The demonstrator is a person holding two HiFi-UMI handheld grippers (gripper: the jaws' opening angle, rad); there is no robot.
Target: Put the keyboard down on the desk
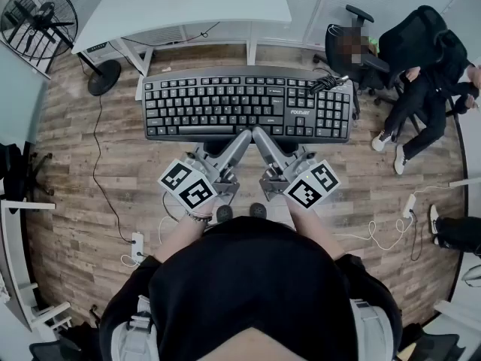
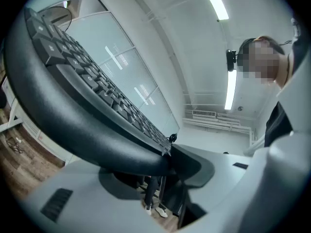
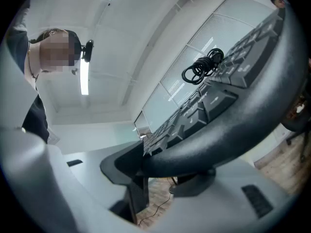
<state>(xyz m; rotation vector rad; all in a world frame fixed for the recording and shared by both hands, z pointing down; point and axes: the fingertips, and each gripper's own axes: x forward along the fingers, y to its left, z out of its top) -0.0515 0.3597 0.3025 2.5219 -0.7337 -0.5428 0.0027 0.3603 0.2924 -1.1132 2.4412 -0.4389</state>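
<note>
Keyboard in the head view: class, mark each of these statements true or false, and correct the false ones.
1. The left gripper and the right gripper both clamp the keyboard at its near edge. True.
2. The keyboard lies on the white desk. False: it is held in the air above the wooden floor, short of the desk.
3. A coiled cable rests on the keys. True.
4. The fan stands to the right of the desk. False: it stands to the left of it.
</note>
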